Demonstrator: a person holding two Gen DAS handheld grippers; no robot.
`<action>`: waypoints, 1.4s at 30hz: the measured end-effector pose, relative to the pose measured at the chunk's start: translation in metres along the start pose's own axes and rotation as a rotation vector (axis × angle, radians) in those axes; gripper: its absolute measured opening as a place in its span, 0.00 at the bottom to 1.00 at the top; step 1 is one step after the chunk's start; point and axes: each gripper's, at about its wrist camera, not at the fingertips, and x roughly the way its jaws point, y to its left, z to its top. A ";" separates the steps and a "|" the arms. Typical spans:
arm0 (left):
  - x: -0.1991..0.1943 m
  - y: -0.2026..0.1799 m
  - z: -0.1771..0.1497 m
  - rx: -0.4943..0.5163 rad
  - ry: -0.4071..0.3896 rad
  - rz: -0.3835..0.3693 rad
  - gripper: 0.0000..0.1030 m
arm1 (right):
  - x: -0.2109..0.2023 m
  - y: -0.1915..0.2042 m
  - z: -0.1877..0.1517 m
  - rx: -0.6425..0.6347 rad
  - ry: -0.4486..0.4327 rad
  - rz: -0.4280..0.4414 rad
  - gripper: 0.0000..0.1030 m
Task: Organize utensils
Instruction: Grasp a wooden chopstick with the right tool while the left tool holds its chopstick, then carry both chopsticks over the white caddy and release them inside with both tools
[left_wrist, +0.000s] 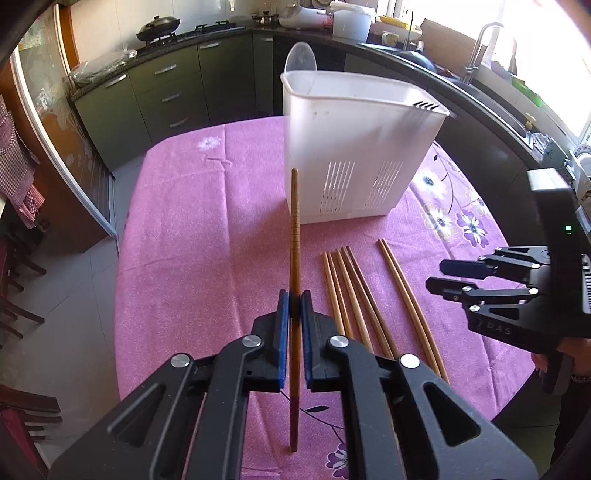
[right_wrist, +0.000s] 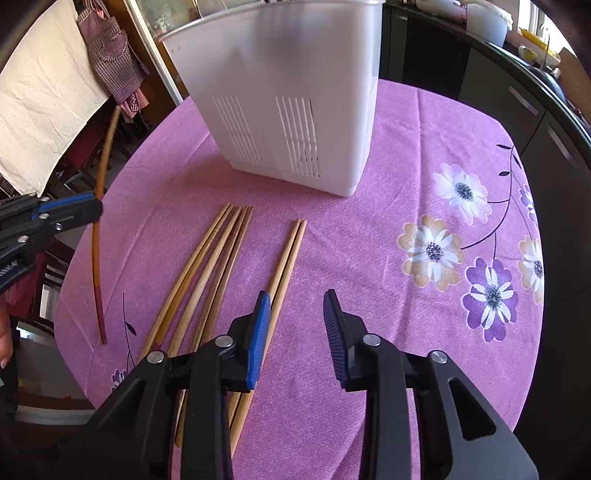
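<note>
My left gripper is shut on a dark brown chopstick, held off the table and pointing toward the white slotted utensil holder. A pale spoon stands in the holder. Several light wooden chopsticks lie on the pink floral tablecloth, with a separate pair to their right. In the right wrist view my right gripper is open just above the cloth. Its left finger overlaps the pair, and nothing is between the pads. The left gripper with its chopstick shows at the left. The holder stands behind.
The round table's edge drops to a tiled floor on the left, with dark chairs beside it. Dark cabinets, a counter with a wok and a sink faucet ring the back. The right gripper hangs at the right.
</note>
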 end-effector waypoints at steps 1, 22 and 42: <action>-0.005 -0.001 0.000 0.002 -0.014 0.001 0.06 | 0.004 0.001 0.000 -0.003 0.021 -0.006 0.24; -0.027 0.001 -0.008 0.015 -0.098 0.002 0.06 | 0.048 0.042 0.021 -0.026 0.181 -0.052 0.12; -0.040 0.006 -0.012 0.020 -0.123 -0.004 0.07 | -0.069 0.047 0.005 -0.007 -0.237 -0.013 0.07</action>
